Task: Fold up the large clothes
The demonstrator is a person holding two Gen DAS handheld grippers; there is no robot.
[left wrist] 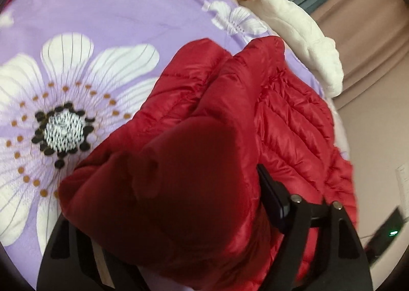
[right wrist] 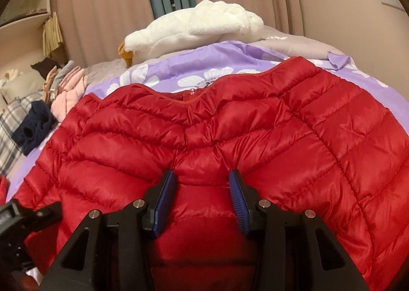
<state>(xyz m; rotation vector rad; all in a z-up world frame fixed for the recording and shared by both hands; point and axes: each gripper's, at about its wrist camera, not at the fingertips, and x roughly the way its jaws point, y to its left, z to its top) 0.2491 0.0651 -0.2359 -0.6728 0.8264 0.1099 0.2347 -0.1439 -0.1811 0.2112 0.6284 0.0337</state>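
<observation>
Mid-fold on bed (right wrist: 345,61): R gripper (right wrist: 202,188) pinches jacket (right wrist: 255,122) hem; L gripper (left wrist: 179,201) wide, sleeve bulging between jaws, grip unclear. Next: lay sleeve across.

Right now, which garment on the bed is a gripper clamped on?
The red puffer jacket: the right hand-held gripper pinches a fold of it. The pink and navy clothes lie untouched at the bed's far-left edge.

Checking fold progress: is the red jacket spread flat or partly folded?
Partly folded. The red jacket lies spread across the bed, but the left wrist view shows one part lifted and doubled over.
</observation>
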